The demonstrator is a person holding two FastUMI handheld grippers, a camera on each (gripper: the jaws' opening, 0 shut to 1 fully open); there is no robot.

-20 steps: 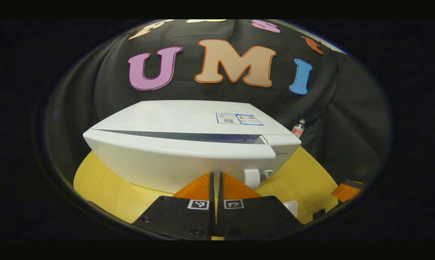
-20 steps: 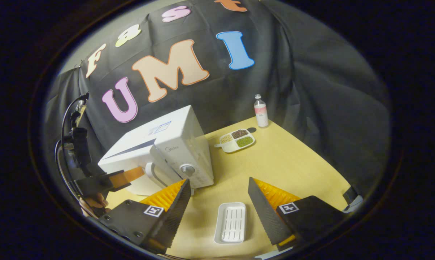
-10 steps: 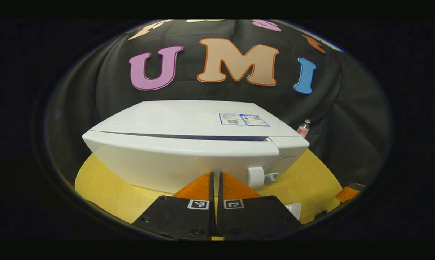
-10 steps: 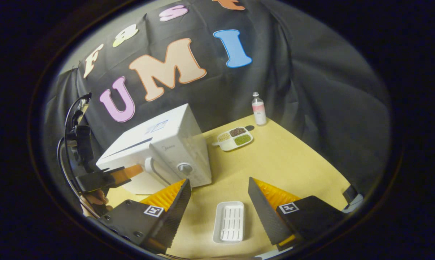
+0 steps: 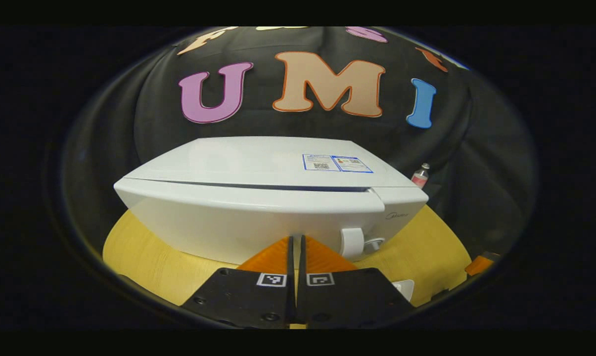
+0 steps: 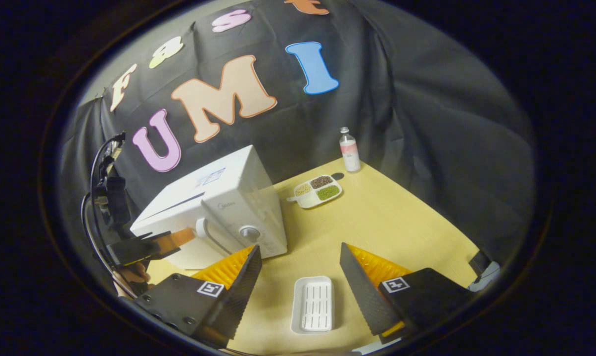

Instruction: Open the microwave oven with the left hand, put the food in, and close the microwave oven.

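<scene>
White microwave oven (image 5: 258, 198) at the tabletop's (image 6: 377, 217) left, door a sliver ajar. Left tongs (image 5: 296, 242) pinched closed at the door front, near the handle (image 5: 351, 242). Right tongs (image 6: 300, 262) spread wide above an empty white tray (image 6: 312, 303). Further back, divided food plate (image 6: 315, 191) and bottle (image 6: 349, 150).

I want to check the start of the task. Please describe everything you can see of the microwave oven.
The microwave oven is a white box with a glossy, plastic-looking shell. It stands upright on the wooden table. Its door looks nearly shut, with a thin dark gap along the top edge. A vertical handle and a round knob sit on the front, and a sticker lies on top. The left gripper, shut, points at the door beside the handle; contact is unclear.
</scene>
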